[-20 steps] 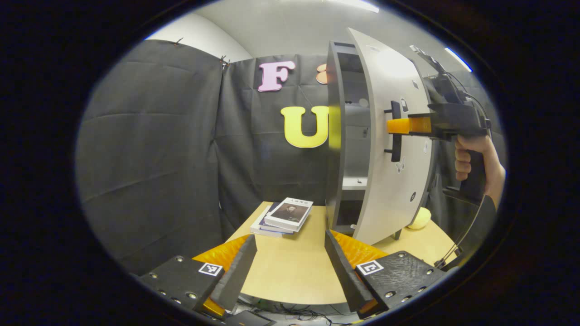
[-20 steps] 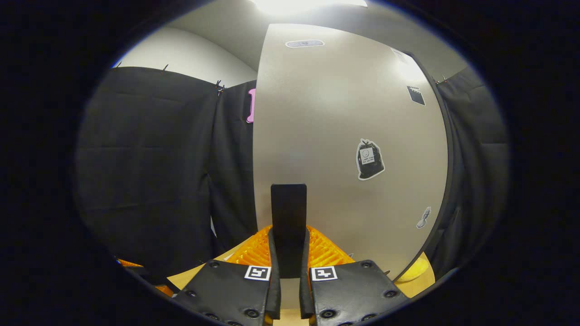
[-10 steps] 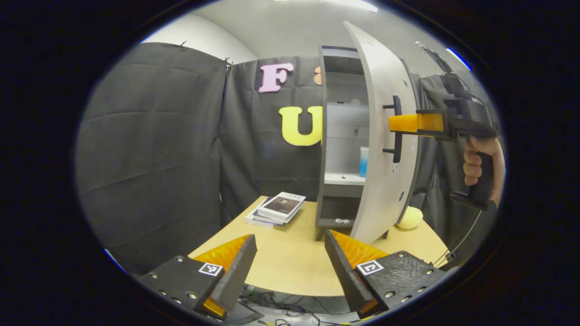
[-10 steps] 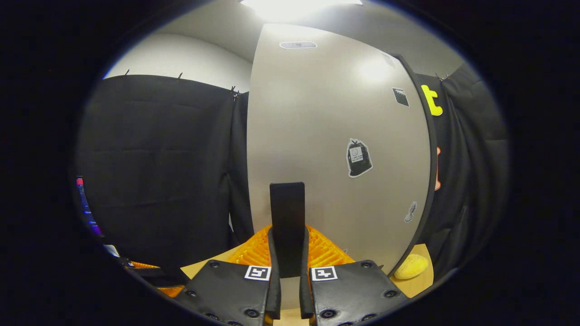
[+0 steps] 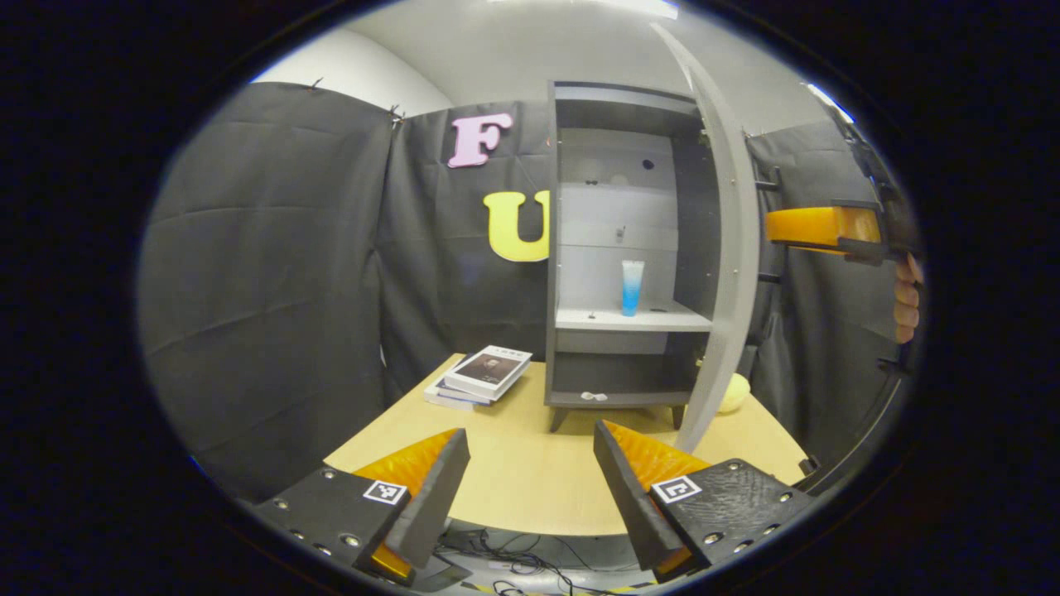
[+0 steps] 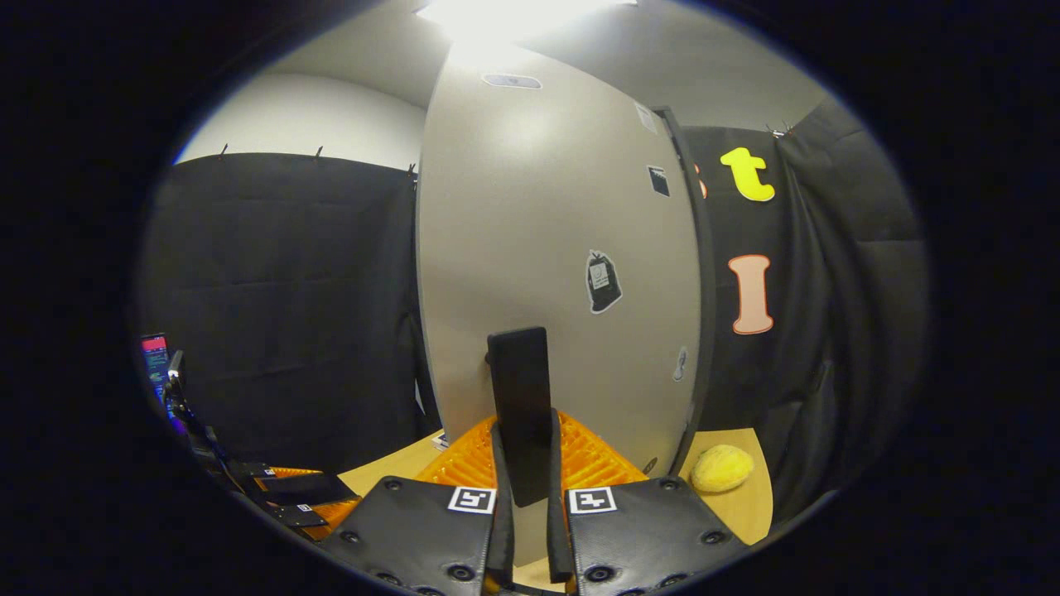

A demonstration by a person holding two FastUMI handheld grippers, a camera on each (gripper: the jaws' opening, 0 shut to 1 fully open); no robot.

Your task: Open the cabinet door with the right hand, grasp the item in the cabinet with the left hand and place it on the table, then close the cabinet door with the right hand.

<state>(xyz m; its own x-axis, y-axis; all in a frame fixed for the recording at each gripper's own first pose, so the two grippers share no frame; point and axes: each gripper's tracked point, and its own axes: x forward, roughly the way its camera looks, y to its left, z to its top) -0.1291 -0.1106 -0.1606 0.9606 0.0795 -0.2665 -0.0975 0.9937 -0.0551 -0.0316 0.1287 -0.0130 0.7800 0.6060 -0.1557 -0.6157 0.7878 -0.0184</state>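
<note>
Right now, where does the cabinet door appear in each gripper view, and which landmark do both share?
Left gripper view: cabinet door right of centre, edge-on, standing open.
Right gripper view: cabinet door across the centre, handle clamped in the right gripper.
Shared landmark: yellow round thing on the table beside the door.

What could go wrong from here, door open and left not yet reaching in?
1. The blue tube stands upright on the cabinet shelf, narrow and tall; a nudge from the open left hand-held gripper might tip it before the fingers close.
2. The right hand-held gripper is clamped on the door handle; if it slips or lets go, the cabinet door might swing into the left's path.
3. The book stack lies near the cabinet, crowding the placing area on the table.
</note>
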